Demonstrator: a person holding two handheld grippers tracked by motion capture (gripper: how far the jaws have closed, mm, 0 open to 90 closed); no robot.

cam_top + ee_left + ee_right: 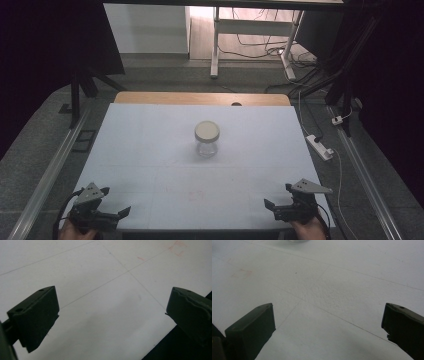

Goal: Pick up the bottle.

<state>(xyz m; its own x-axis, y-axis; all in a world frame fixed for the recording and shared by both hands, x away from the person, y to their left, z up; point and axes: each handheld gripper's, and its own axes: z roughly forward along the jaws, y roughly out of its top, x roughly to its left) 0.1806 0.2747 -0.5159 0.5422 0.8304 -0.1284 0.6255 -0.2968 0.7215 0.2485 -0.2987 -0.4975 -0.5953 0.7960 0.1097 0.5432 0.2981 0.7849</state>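
Clear jar [206,139] with a cream lid sits upright just above centre of the high view, alone on the white table [150,150], well apart from both grippers, presumably parked mid-table so either side can reach it. Left gripper [114,201] at lower left and right gripper [278,196] at lower right, both near the front edge with jaws spread wide and holding nothing, angled inward toward the middle. Looks like a ready pose: open and symmetric for an approach on the jar.

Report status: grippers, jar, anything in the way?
Left gripper open, right gripper open, both at near table edge. Jar upright mid-table, lid on, untouched. Path to it clear.
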